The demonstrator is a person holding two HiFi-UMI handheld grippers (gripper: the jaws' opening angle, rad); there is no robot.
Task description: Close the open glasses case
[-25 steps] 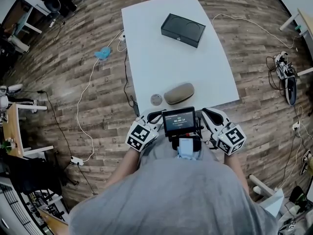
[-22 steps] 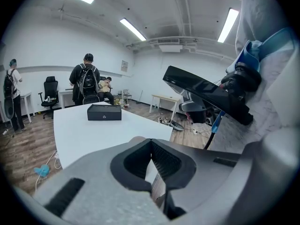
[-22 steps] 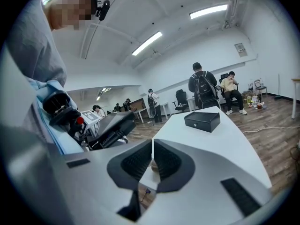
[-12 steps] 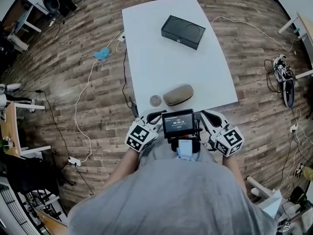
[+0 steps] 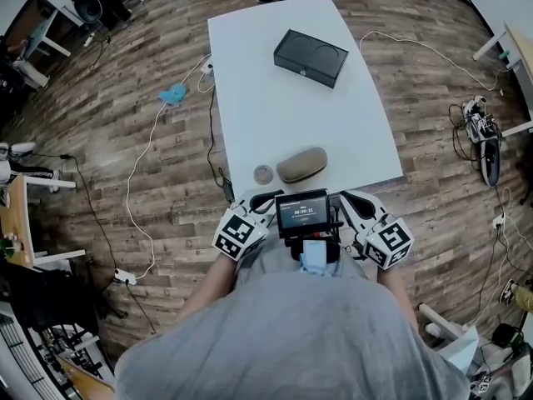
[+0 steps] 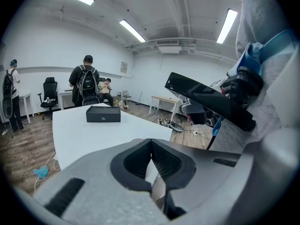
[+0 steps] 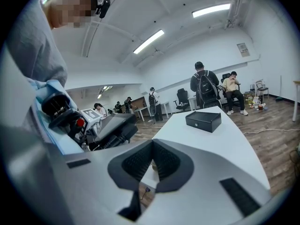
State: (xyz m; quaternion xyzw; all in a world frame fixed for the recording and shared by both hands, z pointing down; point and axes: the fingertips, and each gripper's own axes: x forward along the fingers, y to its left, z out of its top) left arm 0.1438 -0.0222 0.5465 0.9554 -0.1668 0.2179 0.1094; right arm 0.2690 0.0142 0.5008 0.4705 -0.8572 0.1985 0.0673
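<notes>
A tan oval glasses case (image 5: 301,164) lies near the front edge of the white table (image 5: 283,107), and its lid looks down. A small round disc (image 5: 263,174) sits just left of it. Both grippers are held close to the person's chest at the table's near edge, short of the case and not touching it. In the head view the left gripper (image 5: 265,198) is at the left and the right gripper (image 5: 350,198) at the right. The left gripper (image 6: 151,146) is shut with nothing between its pads, and so is the right gripper (image 7: 153,149). Their jaws hide the case in both gripper views.
A black box (image 5: 310,57) stands at the table's far end. A small screen (image 5: 302,211) hangs at the person's chest between the grippers. Cables and a blue object (image 5: 173,95) lie on the wooden floor to the left. People stand by desks beyond the table's far end.
</notes>
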